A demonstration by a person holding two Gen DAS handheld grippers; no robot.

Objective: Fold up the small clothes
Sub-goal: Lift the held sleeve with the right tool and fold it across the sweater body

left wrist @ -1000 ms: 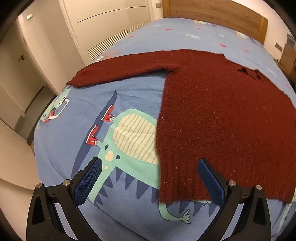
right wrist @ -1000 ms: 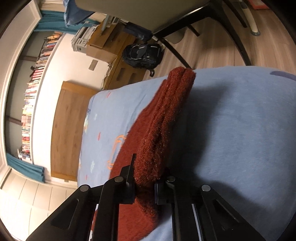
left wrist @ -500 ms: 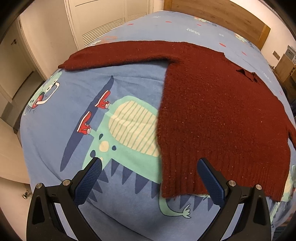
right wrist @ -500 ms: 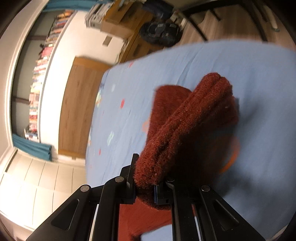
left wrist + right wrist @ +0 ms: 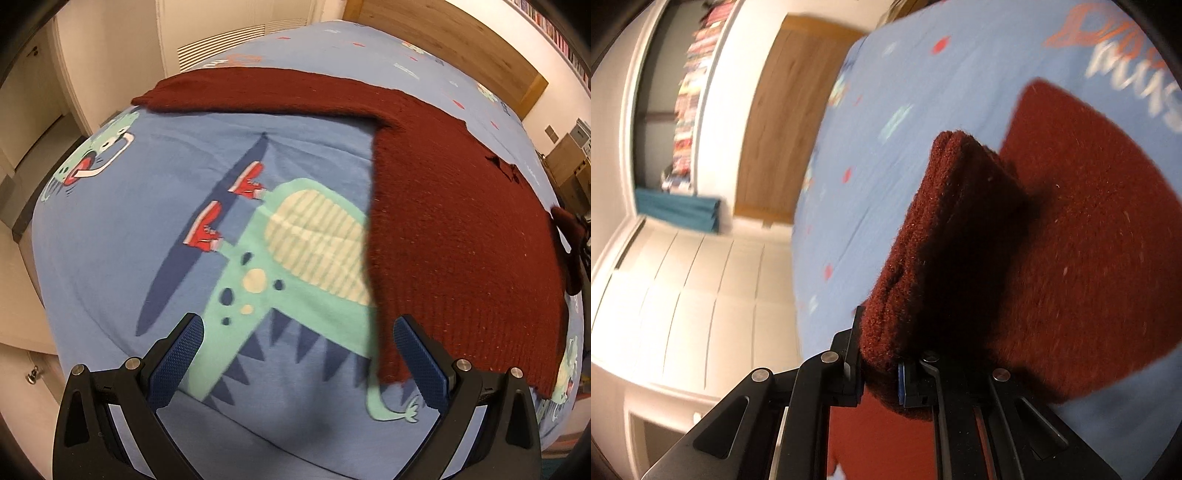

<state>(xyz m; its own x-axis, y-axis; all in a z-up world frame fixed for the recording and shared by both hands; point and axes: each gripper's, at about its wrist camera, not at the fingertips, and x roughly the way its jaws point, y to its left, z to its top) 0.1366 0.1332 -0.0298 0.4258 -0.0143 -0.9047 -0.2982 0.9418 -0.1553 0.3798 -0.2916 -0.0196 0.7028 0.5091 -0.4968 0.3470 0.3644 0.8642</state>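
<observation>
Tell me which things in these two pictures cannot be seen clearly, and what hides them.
- Right wrist view: the sleeve end inside the right claw is covered by the fingers.
- Right wrist view: the lettering on the bedsheet and the books on the shelf are blurred.
- Left wrist view: the sweater hem corner is cut off at the right edge; the open left claw hides some sheet.
</observation>
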